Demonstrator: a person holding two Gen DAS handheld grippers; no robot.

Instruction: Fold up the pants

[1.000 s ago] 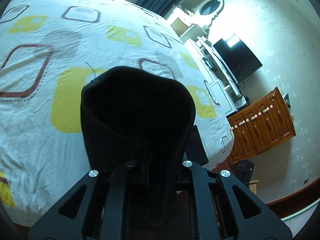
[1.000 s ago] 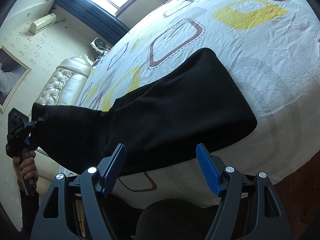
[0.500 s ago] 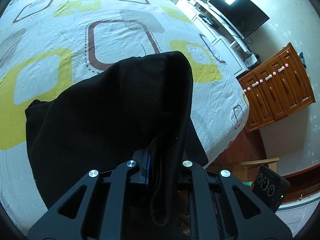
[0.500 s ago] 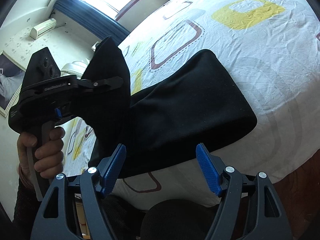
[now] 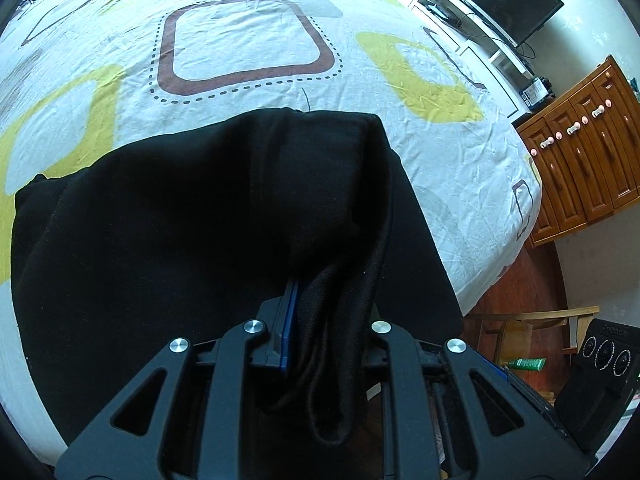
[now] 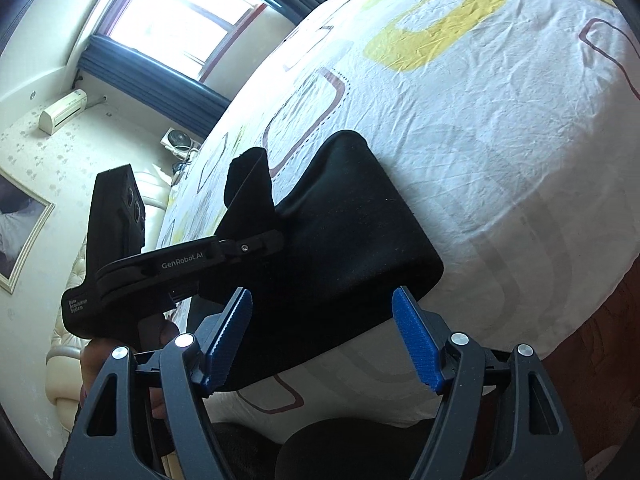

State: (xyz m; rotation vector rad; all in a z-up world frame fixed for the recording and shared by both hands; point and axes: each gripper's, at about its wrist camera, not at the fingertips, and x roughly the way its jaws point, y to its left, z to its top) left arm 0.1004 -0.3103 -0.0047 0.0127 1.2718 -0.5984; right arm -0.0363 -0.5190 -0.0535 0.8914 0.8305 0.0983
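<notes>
Two grippers: left gripper (image 5: 320, 320) clamps the black pants (image 5: 180, 220), lying lengthwise along the bed's (image 6: 500, 140) near edge, while right gripper (image 6: 324, 340) gapes wide, holding nothing.

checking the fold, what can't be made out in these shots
- Left wrist view: the left gripper has its right finger hidden by the bunched black pants.
- Both views: layers and edges of the pants merge into black.
- Right wrist view: the pants' near edge is hidden behind the open right gripper.
</notes>
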